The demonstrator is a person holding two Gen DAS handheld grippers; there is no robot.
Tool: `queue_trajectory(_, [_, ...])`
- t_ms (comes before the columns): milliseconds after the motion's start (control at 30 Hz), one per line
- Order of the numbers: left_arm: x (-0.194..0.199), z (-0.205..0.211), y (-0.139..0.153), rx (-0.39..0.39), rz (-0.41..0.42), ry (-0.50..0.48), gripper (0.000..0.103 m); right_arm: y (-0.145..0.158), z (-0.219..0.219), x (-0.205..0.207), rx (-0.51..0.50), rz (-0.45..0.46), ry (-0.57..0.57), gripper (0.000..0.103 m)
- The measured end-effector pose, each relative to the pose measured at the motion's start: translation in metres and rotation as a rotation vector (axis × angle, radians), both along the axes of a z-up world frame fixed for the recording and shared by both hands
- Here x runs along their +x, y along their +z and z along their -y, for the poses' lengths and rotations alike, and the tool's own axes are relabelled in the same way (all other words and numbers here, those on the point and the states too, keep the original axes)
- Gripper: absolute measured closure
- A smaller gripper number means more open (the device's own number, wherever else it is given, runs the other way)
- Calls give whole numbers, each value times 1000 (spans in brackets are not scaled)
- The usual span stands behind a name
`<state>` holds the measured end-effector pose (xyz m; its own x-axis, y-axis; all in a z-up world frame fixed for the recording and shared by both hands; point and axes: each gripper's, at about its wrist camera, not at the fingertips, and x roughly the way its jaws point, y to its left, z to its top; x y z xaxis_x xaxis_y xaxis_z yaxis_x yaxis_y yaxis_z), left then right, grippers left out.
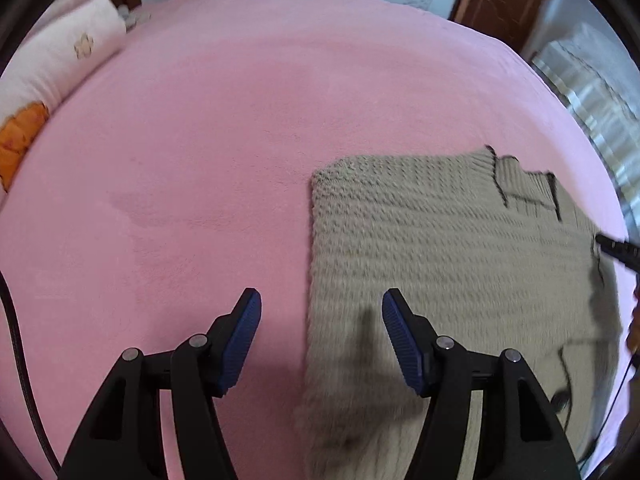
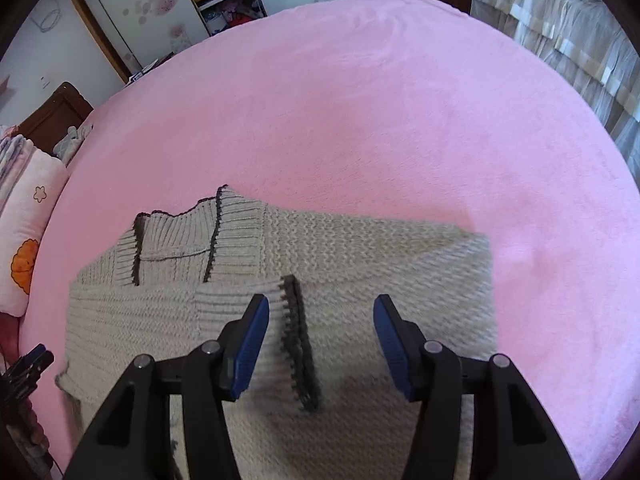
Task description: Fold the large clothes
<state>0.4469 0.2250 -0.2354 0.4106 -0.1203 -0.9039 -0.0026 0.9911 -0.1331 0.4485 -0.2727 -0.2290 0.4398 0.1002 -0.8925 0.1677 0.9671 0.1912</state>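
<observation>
Left gripper (image 1: 322, 312): jaws spread wide, nothing between them. It hovers over the sweater's left folded edge, one finger above bare blanket, the other above knit.

Right gripper (image 2: 321, 318): jaws also wide apart, holding nothing. Between its fingers I see a dark-trimmed cuff (image 2: 298, 340) of a sleeve already laid inward across the body.

Sweater (image 1: 440, 260): beige chunky knit, dark trim at the ribbed collar (image 2: 178, 236). It lies flat on the pink bed (image 1: 220, 140), towards the near edge, collar pointing to the far side. Both side edges look straight, so I judge the sleeves are folded in and the lengthwise fold is what remains. Left view is motion-blurred; fine detail there is unreliable.

Handling judgement: thick, soft, fairly heavy for a garment; it will sag and stretch if lifted by one point. The fleece blanket will probably drag at it, so lift, don't slide. Best holds: the two hem corners nearest me, pinching all layers together including the tucked sleeve, then carry towards the collar.

Pillows (image 1: 60, 68) sit at the bed's left edge, well apart from the sweater.
</observation>
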Motion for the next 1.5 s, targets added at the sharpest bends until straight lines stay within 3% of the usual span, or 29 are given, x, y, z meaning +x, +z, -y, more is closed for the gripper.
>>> queue_trajectory(233, [42, -7, -28, -32, -23, 65, 41, -19, -18, 15, -12, 4, 63, 49])
queue_trajectory(267, [46, -7, -30, -47, -27, 69, 41, -19, -23, 14, -28, 13, 84, 52])
queue_trajectory(300, [50, -8, -32, -68, -32, 77, 44, -20, -28, 14, -34, 19, 106, 61])
queue_trajectory(333, [54, -8, -34, -93, -40, 81, 48, -20, -33, 13, -39, 24, 128, 75])
queue_trajectory(400, [59, -4, -36, -125, -54, 69, 78, -20, -42, 11, -99, 37, 149, 88])
queue_trajectory(433, [60, 0, -35, -97, -55, 68, 81, -18, -46, 9, -136, 48, 154, 94])
queue_trajectory(500, [59, 12, -29, 11, -17, 57, 90, -14, -51, 7, -184, 81, 150, 96])
queue_trajectory(567, [54, 19, -24, 75, 28, 76, 92, -8, -52, 5, -203, 131, 120, 97])
queue_trajectory(767, [41, 21, -33, 126, 107, 147, 92, -28, -54, 10, -282, 125, 72, 99])
queue_trajectory(867, [33, 27, -37, 187, 143, 120, 90, -32, -61, 11, -321, 115, 78, 99])
queue_trajectory(933, [28, 36, -33, 213, 146, 111, 82, -22, -63, 6, -327, 113, 82, 95])
queue_trajectory(967, [25, 35, -28, 209, 137, 114, 69, -17, -64, 4, -326, 114, 79, 93])
queue_trajectory(1000, [30, 40, -25, 191, 125, 115, 52, -8, -63, -1, -320, 118, 75, 83])
queue_trajectory(1033, [25, 43, -18, 168, 122, 114, 43, 1, -63, -8, -303, 133, 75, 69])
queue_trajectory(1067, [18, 43, -7, 151, 138, 121, 31, 12, -62, -16, -290, 157, 76, 63])
queue_trajectory(1100, [10, 37, 4, 147, 157, 128, 27, 21, -63, -23, -288, 178, 72, 55])
queue_trajectory(1500, [-118, 23, 109, 111, 229, 125, 25, 133, -96, -151, -204, 295, 127, 53])
